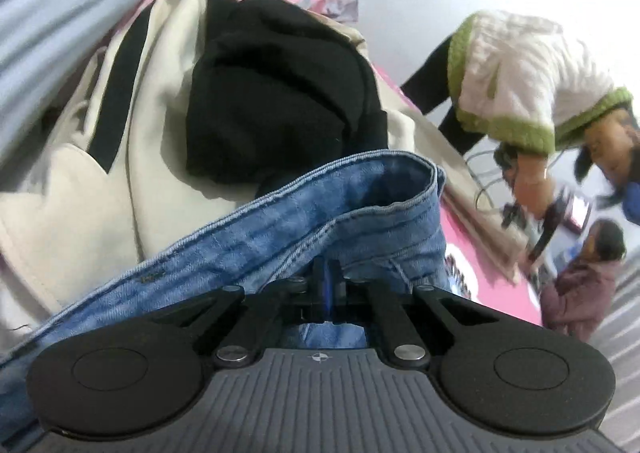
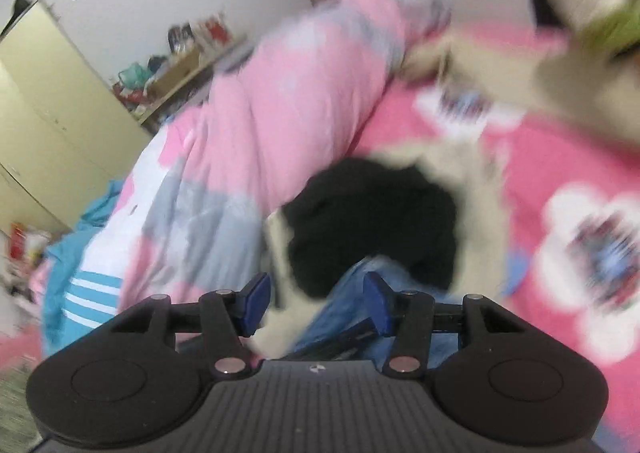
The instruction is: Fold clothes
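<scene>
Pink bedding [image 2: 532, 173] underlies the jeans [image 1: 304, 221], whose waistband runs crosswise, pinched in my left gripper [image 1: 329, 281]; my right gripper [image 2: 316, 305] gapes empty just above them.

no readable text, no label, no brand name, no number on any garment or gripper, the printed patches on the pink bed cover [image 2: 560, 157] too blurred to read
</scene>
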`<state>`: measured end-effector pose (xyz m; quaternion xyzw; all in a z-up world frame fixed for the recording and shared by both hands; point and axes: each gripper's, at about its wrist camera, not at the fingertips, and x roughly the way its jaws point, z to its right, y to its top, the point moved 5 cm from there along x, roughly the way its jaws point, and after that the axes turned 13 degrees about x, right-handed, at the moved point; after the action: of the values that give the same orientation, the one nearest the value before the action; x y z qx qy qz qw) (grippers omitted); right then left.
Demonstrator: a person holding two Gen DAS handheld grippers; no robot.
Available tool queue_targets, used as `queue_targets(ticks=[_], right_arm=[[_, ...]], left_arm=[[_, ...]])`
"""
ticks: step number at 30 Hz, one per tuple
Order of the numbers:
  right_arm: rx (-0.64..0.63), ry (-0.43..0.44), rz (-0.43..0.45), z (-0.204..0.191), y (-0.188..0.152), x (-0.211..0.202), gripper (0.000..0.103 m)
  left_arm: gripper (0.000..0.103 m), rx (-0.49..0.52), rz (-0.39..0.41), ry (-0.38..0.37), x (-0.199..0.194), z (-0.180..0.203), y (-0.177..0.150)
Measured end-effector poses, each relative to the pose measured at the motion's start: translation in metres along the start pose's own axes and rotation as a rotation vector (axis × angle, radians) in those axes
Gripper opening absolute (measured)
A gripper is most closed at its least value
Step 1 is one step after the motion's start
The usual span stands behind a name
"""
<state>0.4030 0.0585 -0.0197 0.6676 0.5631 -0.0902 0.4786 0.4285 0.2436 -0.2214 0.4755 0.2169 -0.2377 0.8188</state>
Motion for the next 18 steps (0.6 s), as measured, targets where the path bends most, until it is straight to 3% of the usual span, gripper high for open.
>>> queue_targets(ticks=[2, 4, 7, 9, 11, 12, 15, 16, 18], right_arm=[[-0.034, -0.07, 0.07, 0.019, -0.013, -0.033, 0.055], [-0.044, -0.159, 0.107, 0.049, -0.036, -0.066, 0.056], [-0.046, -0.358, 0.153, 0.104, -0.089, -0.122, 0.056], [-0.031, -0.486, 0.18, 0.134, -0.126, -0.16, 0.056], [0.037, -0.612, 0.185, 0.167, -0.171, -0.205, 0.056], [0.076, -0.669, 0.184, 0.182, -0.195, -0.229, 0.056], [0.227, -0.821, 0.18, 0.228, -0.273, -0.294, 0.06], [0.308, -0.856, 0.175, 0.246, -0.299, -0.311, 0.06], [0.489, -0.896, 0.162, 0.28, -0.353, -0.345, 0.061]], left_arm=[[0.002, 0.091, 0.096, 0.014, -0.031, 0.015, 0.005], [0.003, 0.213, 0.143, -0.025, -0.045, 0.032, 0.014], [0.009, 0.237, 0.096, -0.019, -0.025, 0.035, 0.03], [0.013, 0.203, 0.022, 0.054, 0.005, 0.017, 0.039], [0.005, 0.167, -0.06, 0.129, 0.037, -0.007, 0.045], [0.005, 0.153, -0.092, 0.123, 0.046, -0.017, 0.046], [0.005, 0.077, -0.097, 0.144, 0.033, -0.02, 0.047], [0.004, 0.08, -0.098, 0.17, 0.025, -0.017, 0.046], [0.008, 0.188, -0.089, 0.242, 0.009, 0.007, 0.039]])
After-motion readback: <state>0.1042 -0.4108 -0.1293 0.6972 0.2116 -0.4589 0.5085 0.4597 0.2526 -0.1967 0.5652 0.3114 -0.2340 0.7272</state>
